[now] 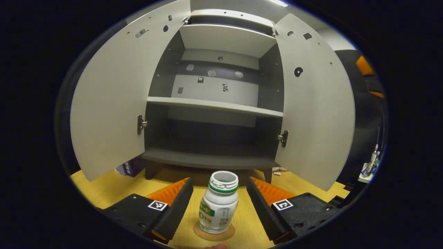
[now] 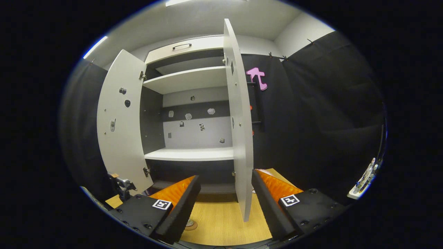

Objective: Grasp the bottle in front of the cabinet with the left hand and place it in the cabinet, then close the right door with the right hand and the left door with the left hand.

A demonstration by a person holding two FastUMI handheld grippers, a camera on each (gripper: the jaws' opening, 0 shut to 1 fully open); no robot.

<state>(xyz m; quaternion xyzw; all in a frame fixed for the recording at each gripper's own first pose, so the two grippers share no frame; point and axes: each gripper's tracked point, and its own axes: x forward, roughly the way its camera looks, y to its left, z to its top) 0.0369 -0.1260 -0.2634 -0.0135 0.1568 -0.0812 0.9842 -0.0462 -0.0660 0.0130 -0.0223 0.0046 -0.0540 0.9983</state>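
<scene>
One bottle (image 1: 219, 203) stands between the wide-spread left gripper (image 1: 219, 204); two cabinet doors (image 1: 110, 100) hang open; the right gripper (image 2: 225, 204) gapes wide.

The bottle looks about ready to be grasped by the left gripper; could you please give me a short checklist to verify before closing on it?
1. Bottle upright on its round coaster: ok.
2. Bottle between the left gripper fingers: ok.
3. Jaws open wider than the bottle: ok.
4. Fingers touching the bottle yet: not ok, gaps on both sides.
5. Both cabinet doors, left door and right door, open for placing: ok.
6. Bottom shelf free: ok.
</scene>
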